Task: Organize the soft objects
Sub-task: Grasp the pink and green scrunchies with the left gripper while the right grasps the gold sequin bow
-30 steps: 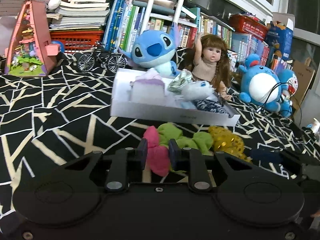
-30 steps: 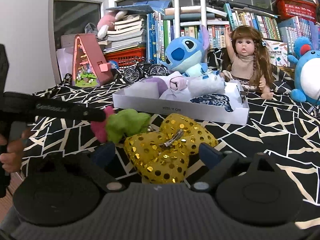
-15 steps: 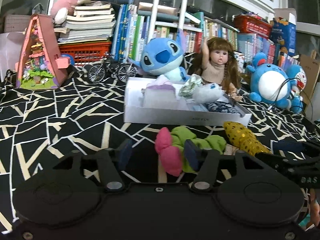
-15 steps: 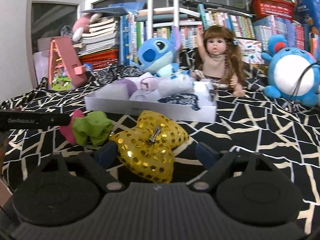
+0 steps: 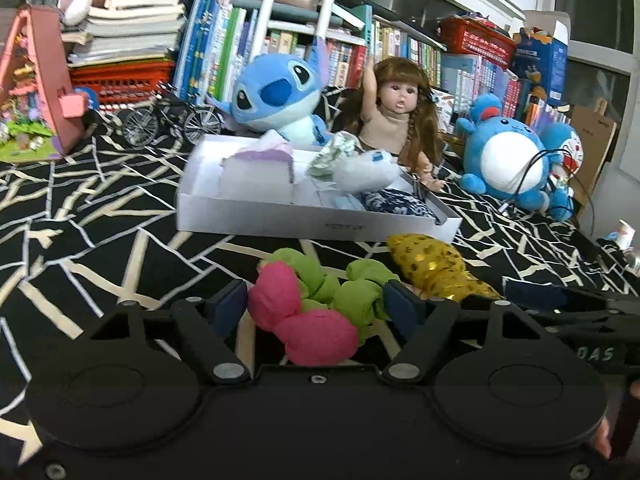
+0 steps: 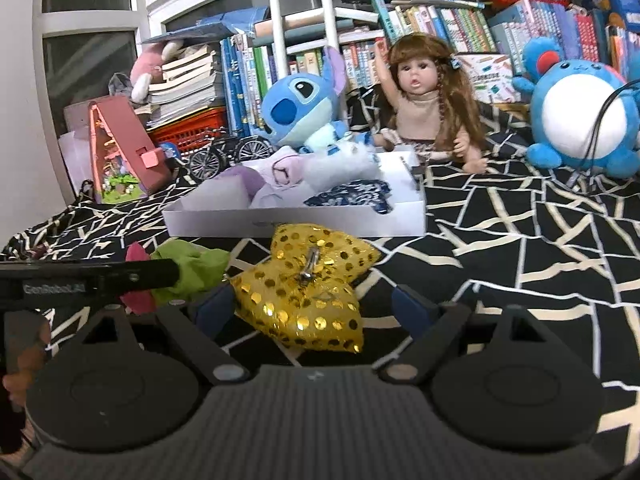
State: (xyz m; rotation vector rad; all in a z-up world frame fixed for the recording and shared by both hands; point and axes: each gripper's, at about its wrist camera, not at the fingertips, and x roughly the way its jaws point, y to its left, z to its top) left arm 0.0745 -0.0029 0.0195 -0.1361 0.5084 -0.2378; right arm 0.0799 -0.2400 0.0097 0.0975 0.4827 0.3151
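While left gripper (image 5: 316, 306) jaws widened, pink-green scrunchie (image 5: 316, 312) seemingly lies loose.

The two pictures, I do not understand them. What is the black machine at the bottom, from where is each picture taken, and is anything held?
No robot: a person holds a two-finger gripper in each hand, with a camera on each looking along the fingers. In the left view, the left gripper has just been opening; the pink and green scrunchie lies between its fingers on the black patterned cloth, seemingly not squeezed. In the right view, the right gripper is open around the gold sequin bow, not gripping it. Behind lies a white box holding soft items.
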